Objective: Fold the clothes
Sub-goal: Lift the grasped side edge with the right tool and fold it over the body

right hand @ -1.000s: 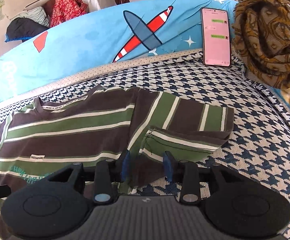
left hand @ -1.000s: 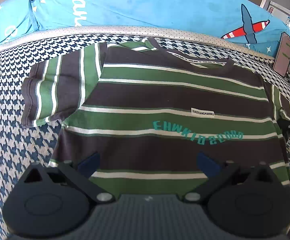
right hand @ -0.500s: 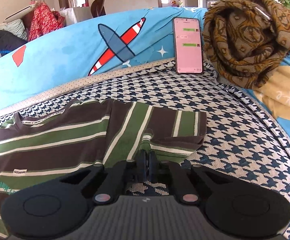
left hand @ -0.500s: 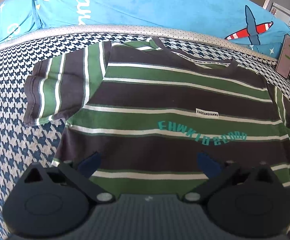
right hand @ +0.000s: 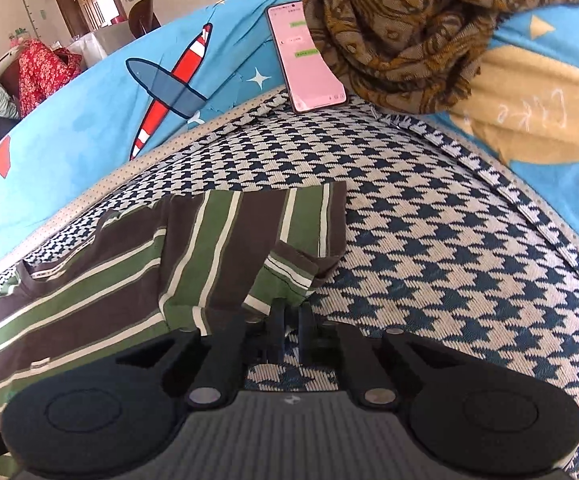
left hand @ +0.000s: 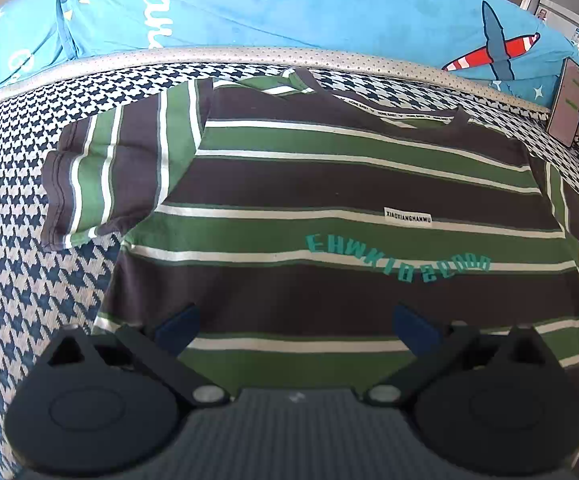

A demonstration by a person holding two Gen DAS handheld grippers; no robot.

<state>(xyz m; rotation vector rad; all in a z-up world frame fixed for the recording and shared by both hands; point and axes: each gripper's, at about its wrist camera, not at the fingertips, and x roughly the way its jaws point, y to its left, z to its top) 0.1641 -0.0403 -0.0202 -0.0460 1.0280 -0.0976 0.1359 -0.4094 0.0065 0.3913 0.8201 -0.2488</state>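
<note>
A brown, green and white striped T-shirt (left hand: 329,200) lies flat, front up, on the houndstooth sofa seat (left hand: 21,272). My left gripper (left hand: 295,326) is open and empty, hovering over the shirt's lower hem. In the right wrist view my right gripper (right hand: 289,314) is shut on the edge of the shirt's sleeve (right hand: 285,236), which is lifted and partly folded over near the fingertips.
Blue printed cushions (left hand: 289,12) run along the back. A phone with a pink screen (right hand: 305,60) leans on them, next to a brown-gold patterned scarf (right hand: 417,32). The houndstooth seat (right hand: 449,264) stretches right of the sleeve.
My right gripper closed from open onto the sleeve edge and swung right, lifting the sleeve fold. My left gripper stayed open over the hem, barely shifting.
</note>
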